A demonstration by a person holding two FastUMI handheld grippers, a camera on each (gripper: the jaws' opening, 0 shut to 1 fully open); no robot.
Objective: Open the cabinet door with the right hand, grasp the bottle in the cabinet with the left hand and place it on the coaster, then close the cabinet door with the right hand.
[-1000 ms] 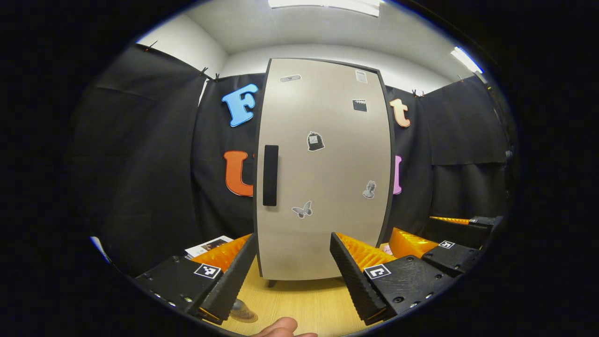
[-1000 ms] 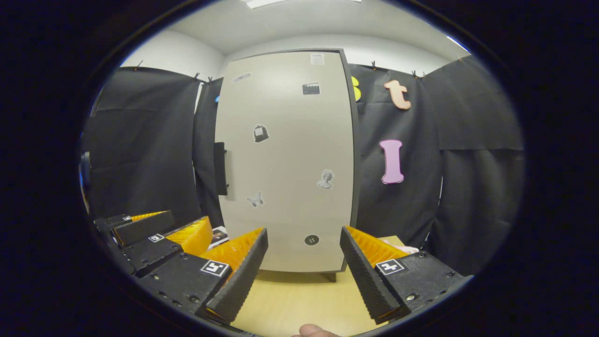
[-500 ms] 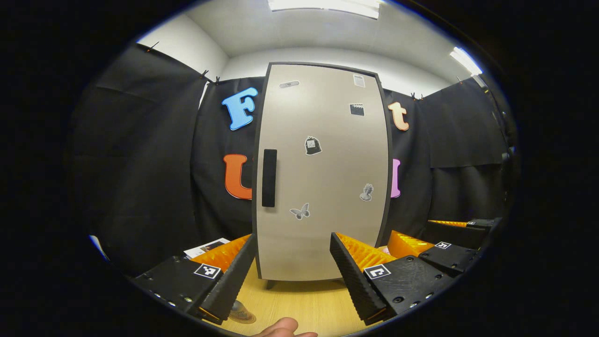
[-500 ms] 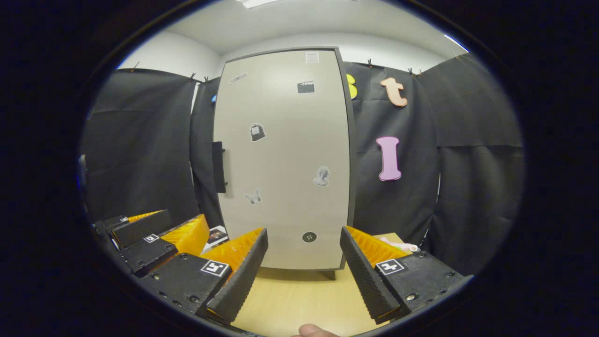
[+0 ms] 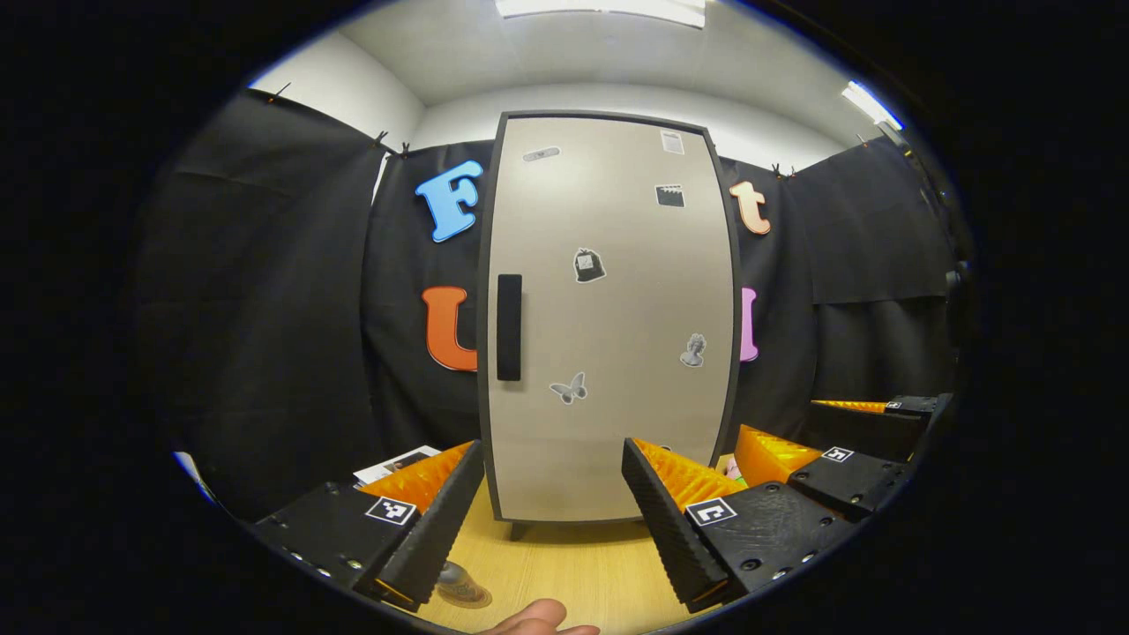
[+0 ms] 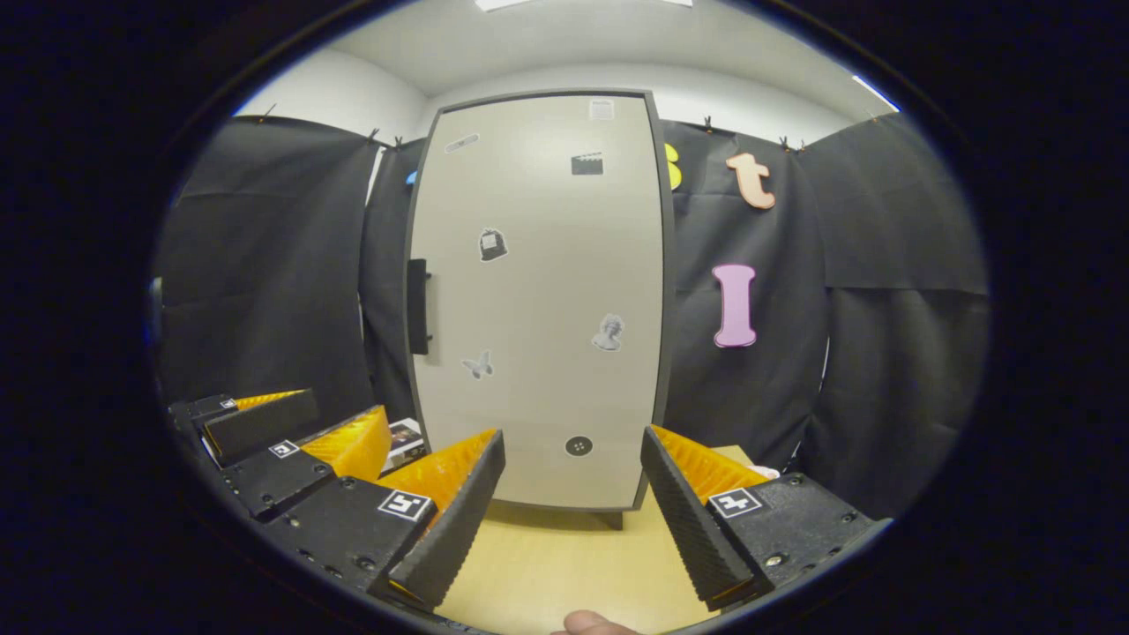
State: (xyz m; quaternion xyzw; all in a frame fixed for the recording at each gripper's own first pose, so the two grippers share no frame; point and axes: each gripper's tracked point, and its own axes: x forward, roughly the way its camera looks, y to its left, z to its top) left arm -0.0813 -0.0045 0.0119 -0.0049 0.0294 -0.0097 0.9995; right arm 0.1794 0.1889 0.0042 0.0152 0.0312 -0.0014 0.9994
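Cabinet door (image 5: 609, 317) is fully shut, so the bottle is presumably behind it; can't see it. Door handle (image 5: 509, 326) is a dark vertical bar on the door's left edge, hinge side looks to be the right.

Left claw (image 5: 551, 516) spread wide, empty, low over the bench (image 5: 582, 573) facing the door, well short of it. Right claw (image 6: 571, 507) also spread, empty, aimed at the lower door, not at the handle (image 6: 418, 306), which sits up and to its left. Neither touches anything. Looks like a pre-approach pose: both open and parked side by side; right claw needs to go up-left to hook the handle before anything else.

Coaster (image 5: 459, 589) appears to be the round disc on the bench just under the left claw's left finger, close to the person's hand, handy for the left-hand drop-off. Partly hidden, so not certain.

Bench is light wood. Cabinet stands on short feet. Printed paper (image 5: 397, 461) lies left of the cabinet. Black cloth walls all round, white ceiling with strip lights (image 5: 609, 9).
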